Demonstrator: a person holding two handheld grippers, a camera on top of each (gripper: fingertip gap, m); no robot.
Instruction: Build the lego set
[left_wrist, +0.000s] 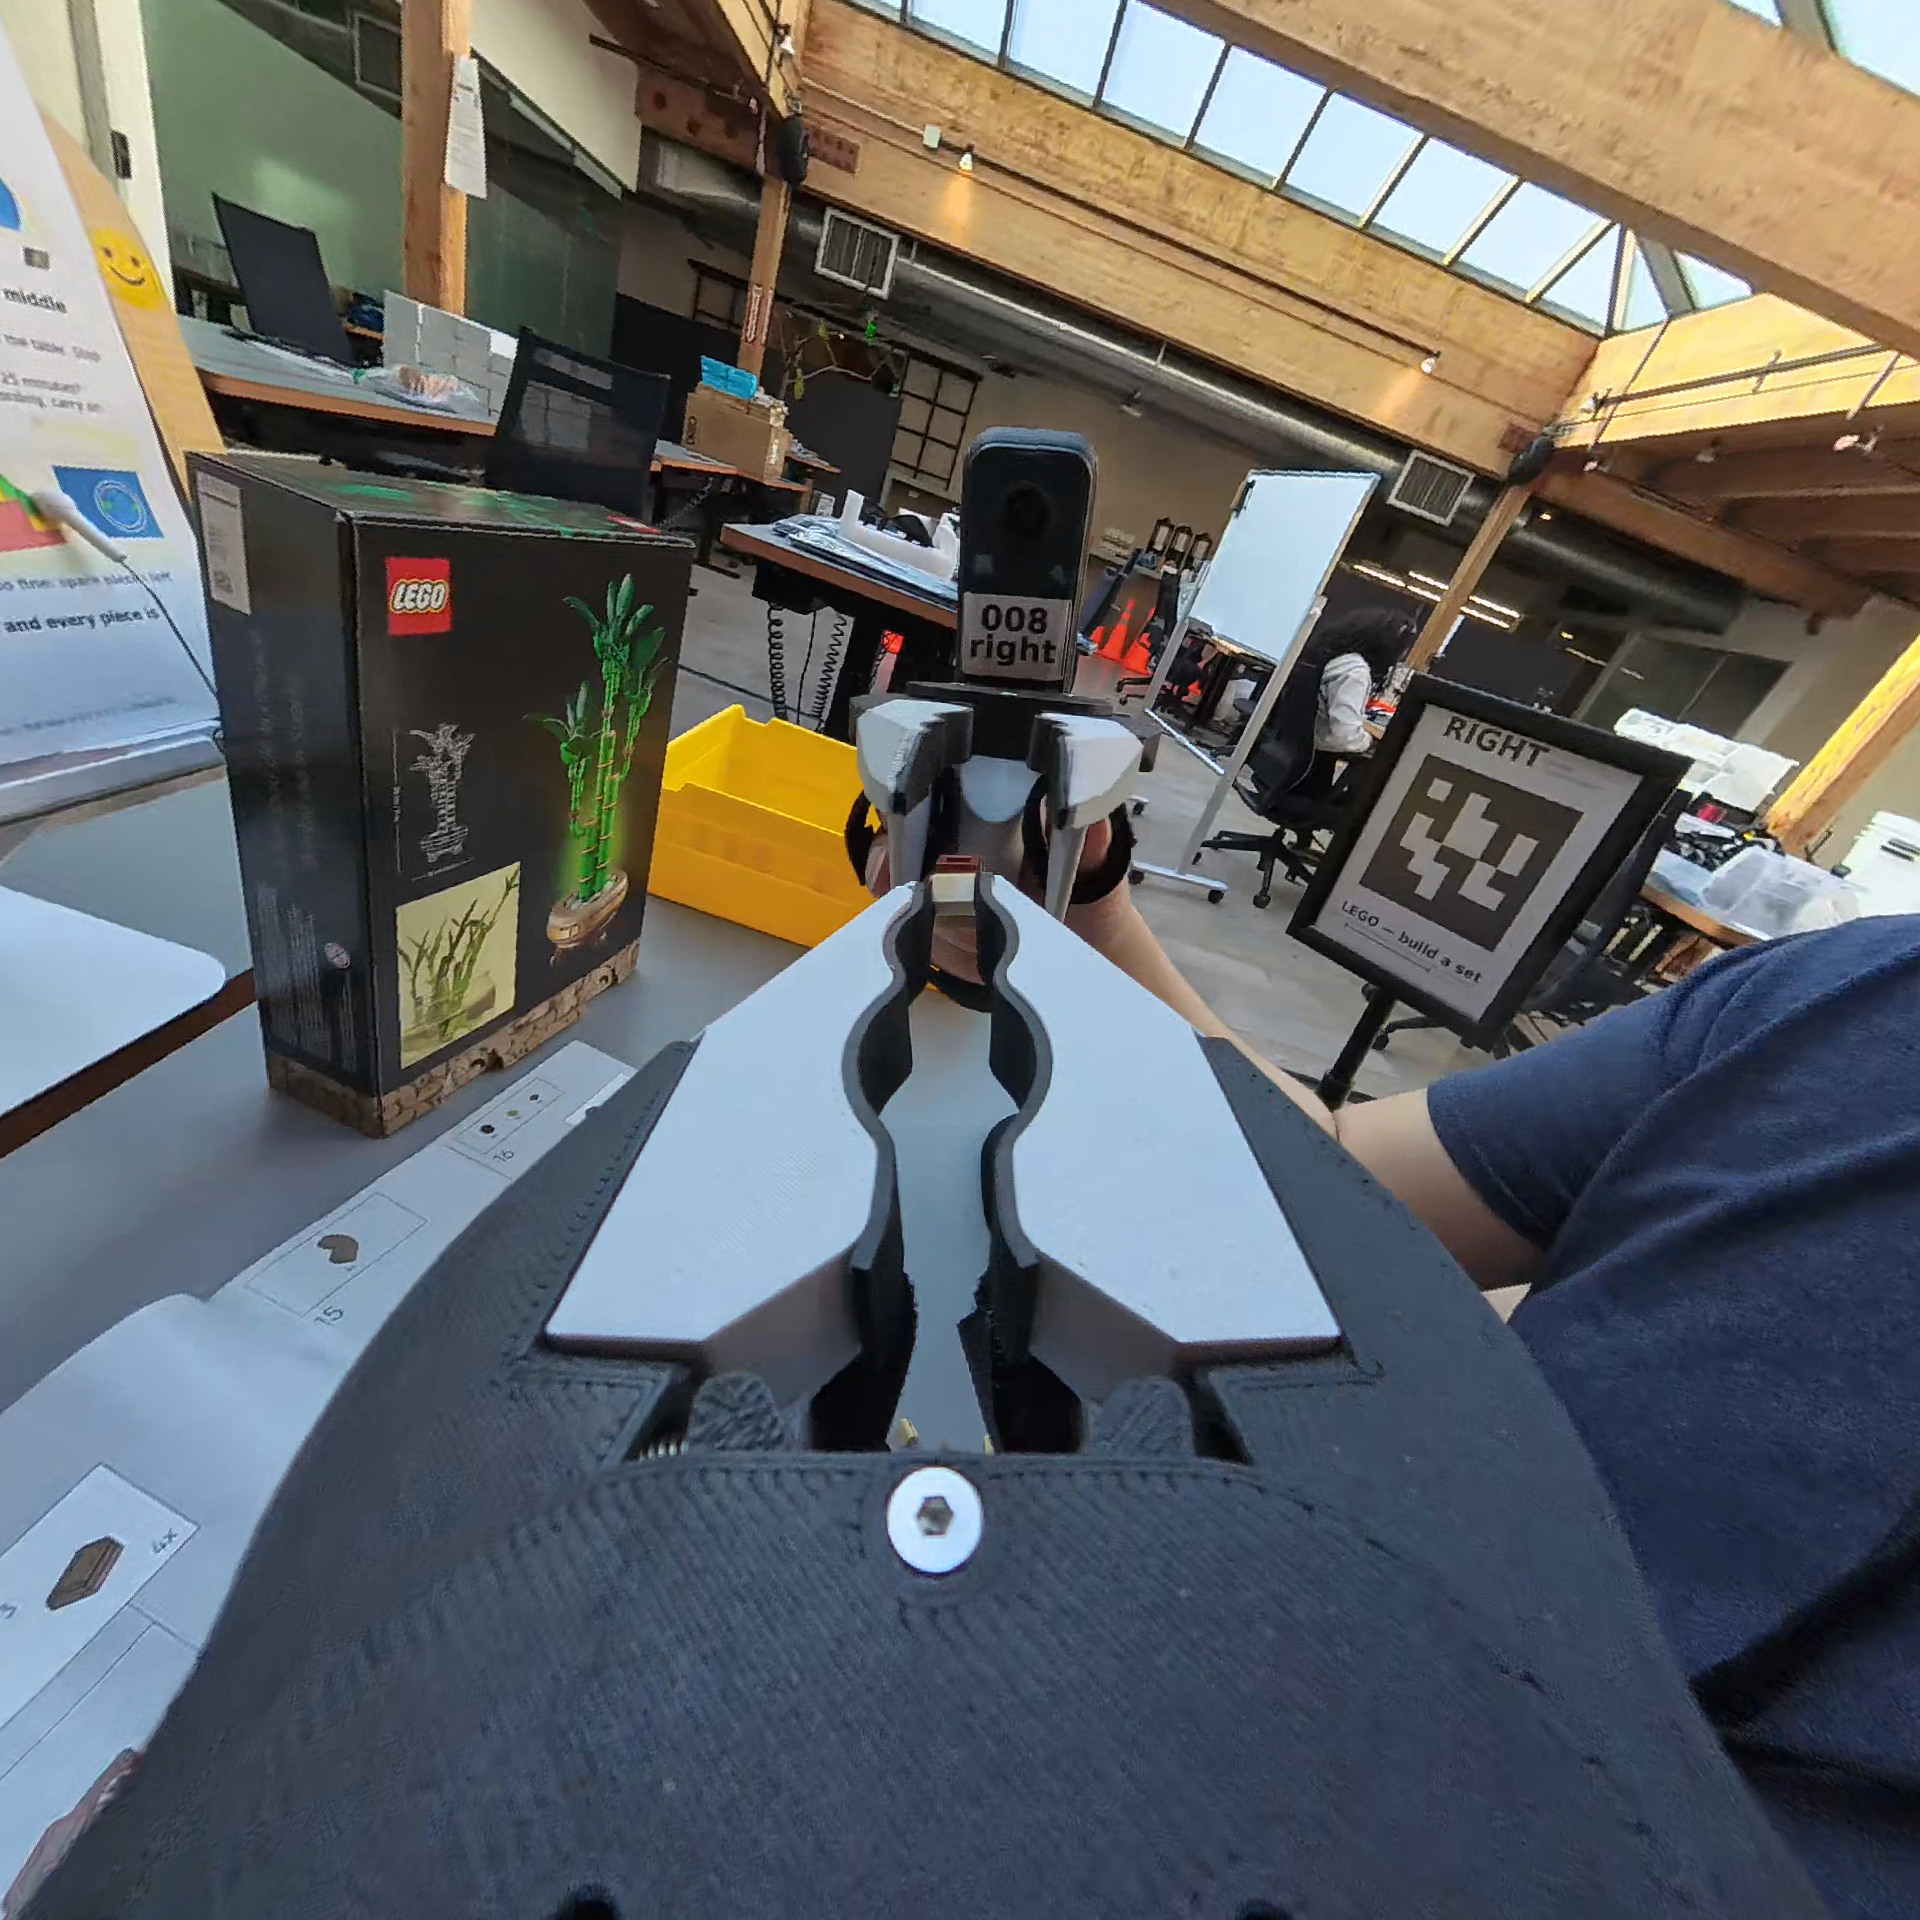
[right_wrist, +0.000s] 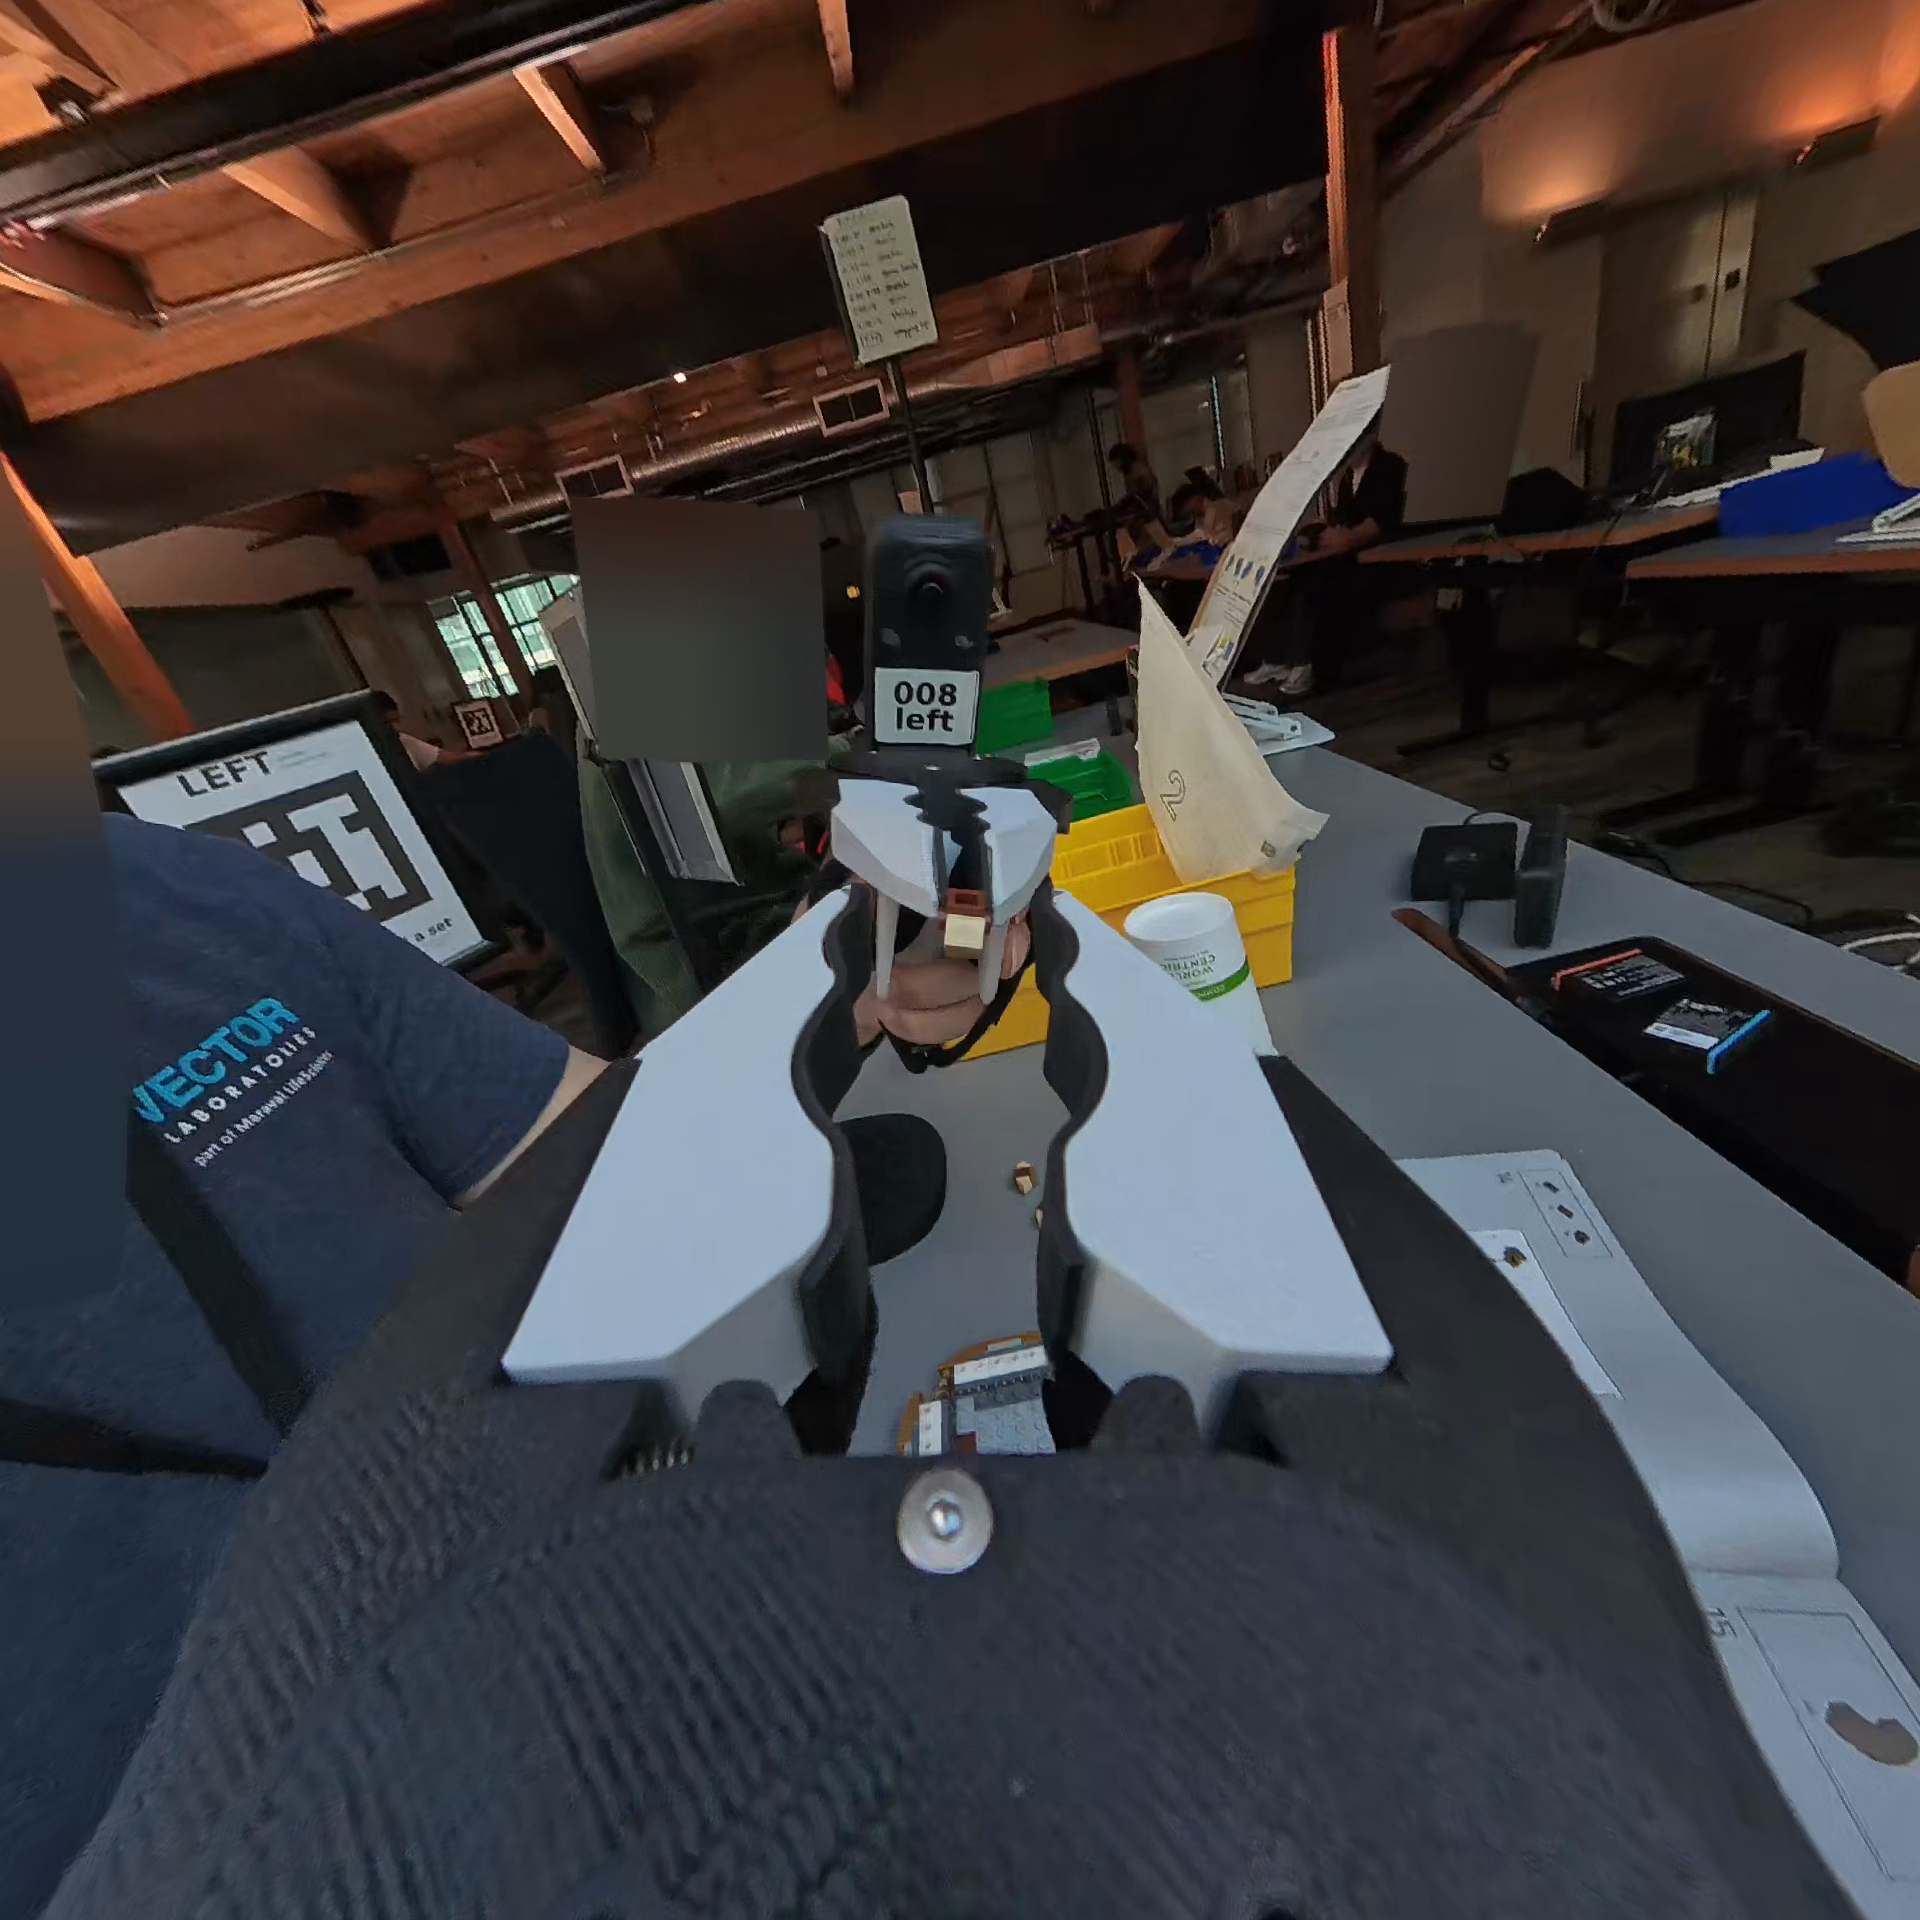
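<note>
We hold both grippers raised above the grey table (right_wrist: 1455, 1039), tip to tip, facing each other. Our left gripper (left_wrist: 951, 899) has its jaws pressed in on a small stack of bricks (left_wrist: 954, 883), a tan piece with a reddish-brown one on top; in the right wrist view the same stack (right_wrist: 963, 923) sits at the tips of the left tool. Our right gripper (right_wrist: 940, 935) has its jaws spread wide, and the stack lies straight ahead of them, between the two tips rather than to either side. The stack's long axis seems to run up and down, across the line joining the tools, though it is too small to be sure. We judge that the next move is a handover or a press-fit, which needs the right jaws to come in squarely on the free faces. The partly built base (right_wrist: 987, 1392) rests on the table below, near our edge, with loose tan bits (right_wrist: 1024, 1176) beyond it and the open instruction booklet (right_wrist: 1662, 1403) along the right side.
</note>
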